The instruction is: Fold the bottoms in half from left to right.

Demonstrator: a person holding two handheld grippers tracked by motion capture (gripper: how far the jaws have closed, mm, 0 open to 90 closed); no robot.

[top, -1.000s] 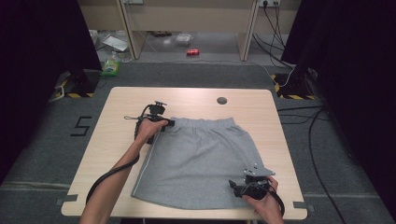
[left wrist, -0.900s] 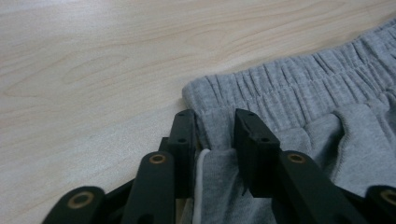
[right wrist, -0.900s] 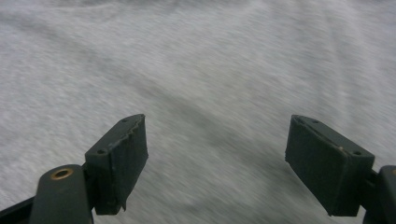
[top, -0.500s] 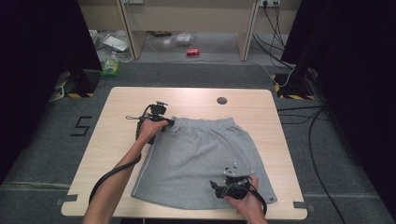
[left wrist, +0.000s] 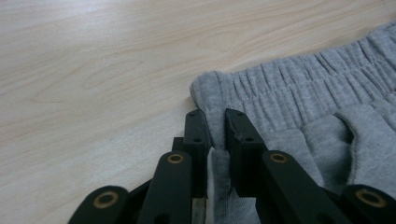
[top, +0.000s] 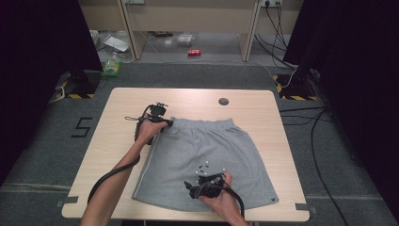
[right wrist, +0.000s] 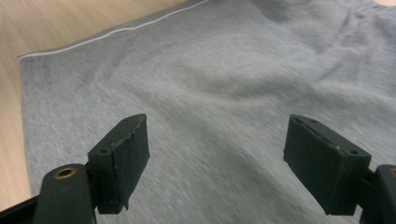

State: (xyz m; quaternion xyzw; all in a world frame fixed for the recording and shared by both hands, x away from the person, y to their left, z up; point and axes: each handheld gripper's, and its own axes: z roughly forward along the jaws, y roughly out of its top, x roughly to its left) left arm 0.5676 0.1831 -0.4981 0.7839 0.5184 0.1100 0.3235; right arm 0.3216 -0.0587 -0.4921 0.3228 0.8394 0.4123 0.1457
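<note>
The grey shorts (top: 202, 150) lay flat on the table (top: 117, 117), waistband toward the top of the high view and hem toward the bottom edge, filling the middle and lower middle of that frame. The work in hand looked like the start of a fold or a straightening of the garment.

The left gripper (top: 165, 123) sat at the upper left corner of the shorts in the high view. In the left gripper view its jaws had just been closing and stood nearly together, with the corner of the elastic waistband (left wrist: 280, 88) pinched between them in the centre of the frame; the gathered band ran off to the upper right, and bare wood filled the left half.

The right gripper (top: 194, 187) hovered low in the high view, over the lower middle of the shorts, just inside the hem. In the right gripper view its jaws stood wide apart with nothing between them but flat grey cloth below; the white-piped side seam (right wrist: 116, 31) crossed the upper left of that frame, and a strip of table showed at the far left edge.

To do this step well, my judgement was that the left grip should hold both layers of the waistband, not the top layer alone, and stay low so the cloth did not drag. The right gripper would want to reach the matching hem corner before closing, taking the edge squarely and not a bunch of cloth from the middle.
</note>
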